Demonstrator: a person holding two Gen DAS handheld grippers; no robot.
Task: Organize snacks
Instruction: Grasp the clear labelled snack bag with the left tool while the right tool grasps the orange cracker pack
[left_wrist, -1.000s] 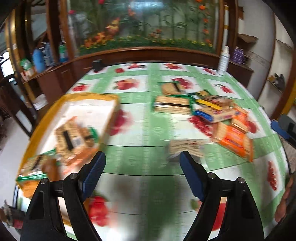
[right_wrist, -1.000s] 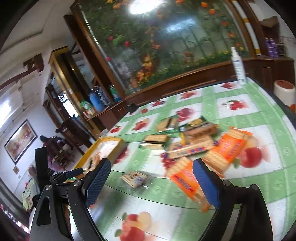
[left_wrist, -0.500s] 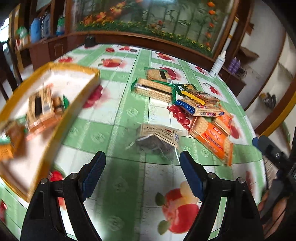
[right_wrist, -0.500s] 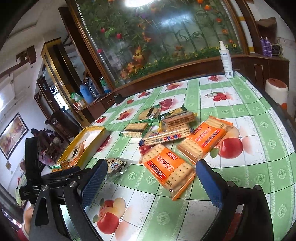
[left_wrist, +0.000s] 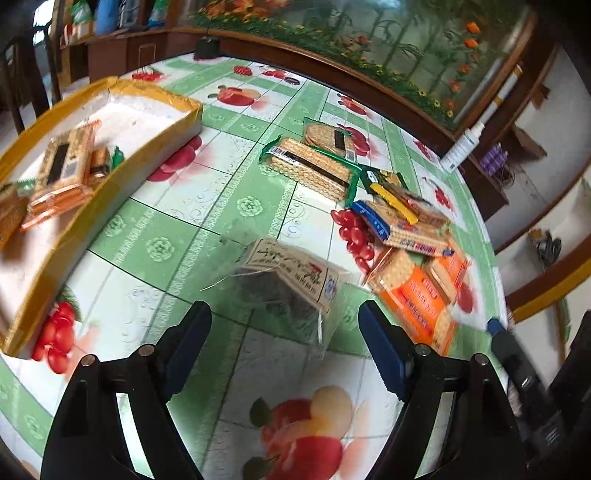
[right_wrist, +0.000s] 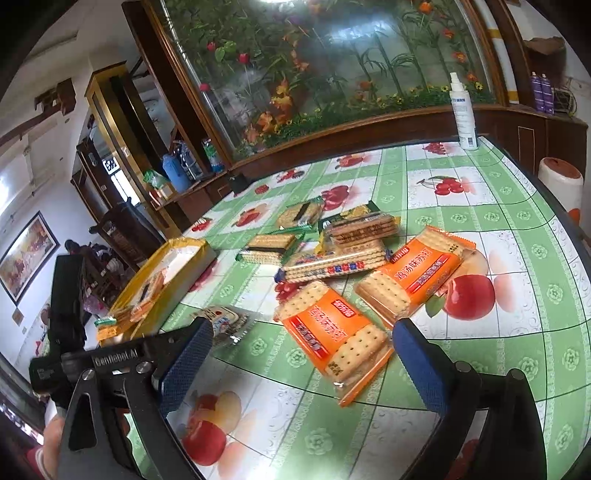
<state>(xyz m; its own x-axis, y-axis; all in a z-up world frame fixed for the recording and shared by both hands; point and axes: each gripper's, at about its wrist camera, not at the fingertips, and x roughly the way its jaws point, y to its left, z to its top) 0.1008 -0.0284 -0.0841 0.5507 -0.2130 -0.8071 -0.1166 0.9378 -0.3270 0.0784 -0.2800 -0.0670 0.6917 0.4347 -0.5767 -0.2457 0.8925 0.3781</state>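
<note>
A clear packet (left_wrist: 288, 284) with dark contents and a beige label lies on the fruit-print tablecloth. It sits just ahead of my left gripper (left_wrist: 284, 325), which is open, with the pads apart from the packet. In the right wrist view, my right gripper (right_wrist: 303, 334) hovers over the nearer orange cracker pack (right_wrist: 332, 332). Its jaws are opening and wide, and the pack lies between them untouched. A second orange pack (right_wrist: 413, 277) and several biscuit packs (right_wrist: 328, 269) are piled behind. A yellow-rimmed tray (left_wrist: 110, 192) at the left holds a few snack packs (left_wrist: 62, 166).
A white spray bottle (right_wrist: 463, 110) stands at the table's far edge by a dark wooden cabinet. The table's curved edge (right_wrist: 554, 206) runs down the right. The other gripper's body (left_wrist: 517, 369) shows at the right of the left wrist view. The tray (right_wrist: 173, 291) is close on the left.
The left gripper rolled and sank toward the clear packet, which now lies close before its fingers. The right gripper's jaws widened and it came lower over the orange pack.
</note>
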